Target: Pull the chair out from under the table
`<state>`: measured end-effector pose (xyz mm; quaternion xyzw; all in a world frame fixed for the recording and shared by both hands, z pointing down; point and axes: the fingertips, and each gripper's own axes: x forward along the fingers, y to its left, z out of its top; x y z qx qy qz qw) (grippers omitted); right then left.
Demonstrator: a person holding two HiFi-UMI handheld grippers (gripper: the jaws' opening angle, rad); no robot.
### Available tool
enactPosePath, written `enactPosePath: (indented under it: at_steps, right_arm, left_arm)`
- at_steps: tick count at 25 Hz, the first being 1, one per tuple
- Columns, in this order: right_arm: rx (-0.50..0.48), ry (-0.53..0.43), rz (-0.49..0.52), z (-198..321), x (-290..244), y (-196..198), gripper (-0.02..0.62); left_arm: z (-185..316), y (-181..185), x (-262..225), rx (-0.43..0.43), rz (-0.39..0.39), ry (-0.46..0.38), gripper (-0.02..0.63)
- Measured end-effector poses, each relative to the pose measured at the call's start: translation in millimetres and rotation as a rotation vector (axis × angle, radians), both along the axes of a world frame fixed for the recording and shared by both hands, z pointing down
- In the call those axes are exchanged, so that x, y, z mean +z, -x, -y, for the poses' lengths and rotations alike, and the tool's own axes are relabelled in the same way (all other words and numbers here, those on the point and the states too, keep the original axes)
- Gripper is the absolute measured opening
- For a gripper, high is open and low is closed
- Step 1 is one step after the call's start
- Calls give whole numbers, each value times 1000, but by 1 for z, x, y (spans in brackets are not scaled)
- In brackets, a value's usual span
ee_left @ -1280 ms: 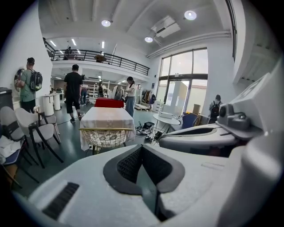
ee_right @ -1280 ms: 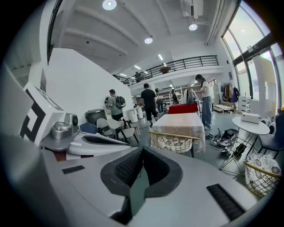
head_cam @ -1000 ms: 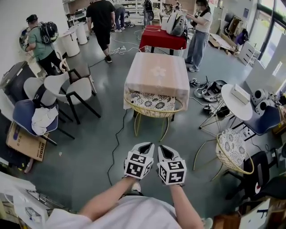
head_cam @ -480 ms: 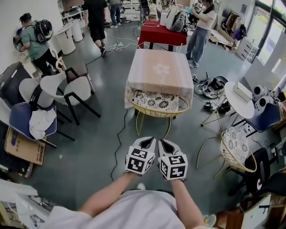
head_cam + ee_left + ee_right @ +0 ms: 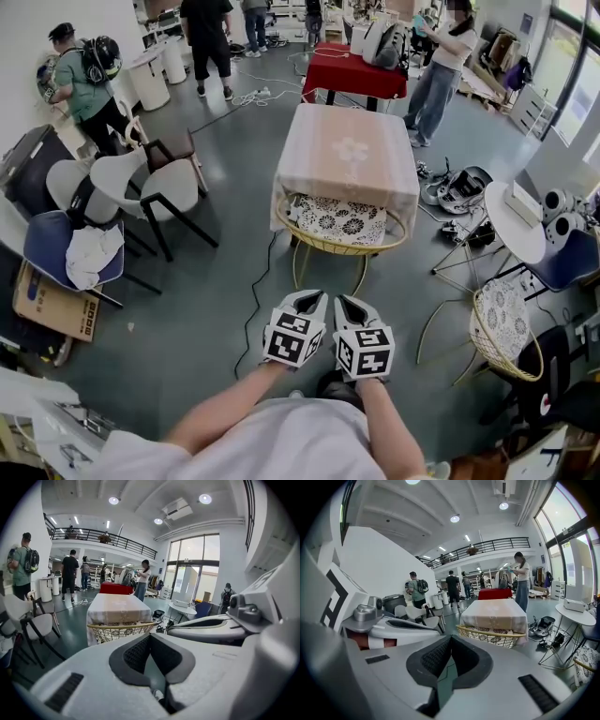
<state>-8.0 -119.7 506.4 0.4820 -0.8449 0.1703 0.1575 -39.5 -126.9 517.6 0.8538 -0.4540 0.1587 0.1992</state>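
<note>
Both grippers sit side by side low in my head view, the left gripper (image 5: 304, 302) and the right gripper (image 5: 350, 305) almost touching, each with its marker cube facing the camera. In both gripper views the jaws are closed, pad against pad, with nothing between them. They point across the grey floor (image 5: 206, 309) at the chair (image 5: 339, 223), a gold wire basket seat with a black-and-white patterned cushion. It stands tucked under the near edge of the table (image 5: 349, 150) (the one draped in a pale cloth with a faint flower print), its rim and thin legs showing below the cloth's hem. The grippers are clear of the chair, with open floor between. A dark cable (image 5: 255, 292) runs along the floor past the chair's left side. A second wire chair (image 5: 502, 326) stands at the right near a round white table (image 5: 509, 223). White chairs (image 5: 157, 187) and a blue chair (image 5: 49, 246) with a cloth on it cluster at the left, beside a cardboard box (image 5: 54, 306). Beyond the covered table a red table (image 5: 349, 73) stands, and several people (image 5: 86, 86) are about the room.
</note>
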Motion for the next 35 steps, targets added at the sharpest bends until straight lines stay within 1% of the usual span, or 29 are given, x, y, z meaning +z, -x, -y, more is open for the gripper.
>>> enactPosePath:
  at_steps: [5, 15, 21, 24, 28, 31, 35]
  right_arm:
    - [-31, 2, 3, 36, 1, -10, 2]
    - [-100, 21, -11, 113, 15, -47, 2]
    - [-153, 44, -28, 148, 28, -80, 2]
    - [-193, 44, -49, 159, 33, -90, 2]
    - [-253, 36, -81, 170, 40, -92, 2]
    - [-295, 23, -93, 175, 41, -88, 2]
    - [-340, 21, -125, 180, 48, -82, 2]
  left_arm:
    - [35, -7, 1, -32, 15, 7, 2]
    - [110, -40, 15, -81, 49, 42, 2]
    - [146, -69, 23, -85, 72, 48, 2]
    - [158, -79, 25, -87, 84, 45, 2]
    - [166, -79, 27, -85, 113, 25, 2]
    - [169, -73, 29, -77, 125, 27, 2]
    - [174, -64, 34, -60, 184, 22, 2]
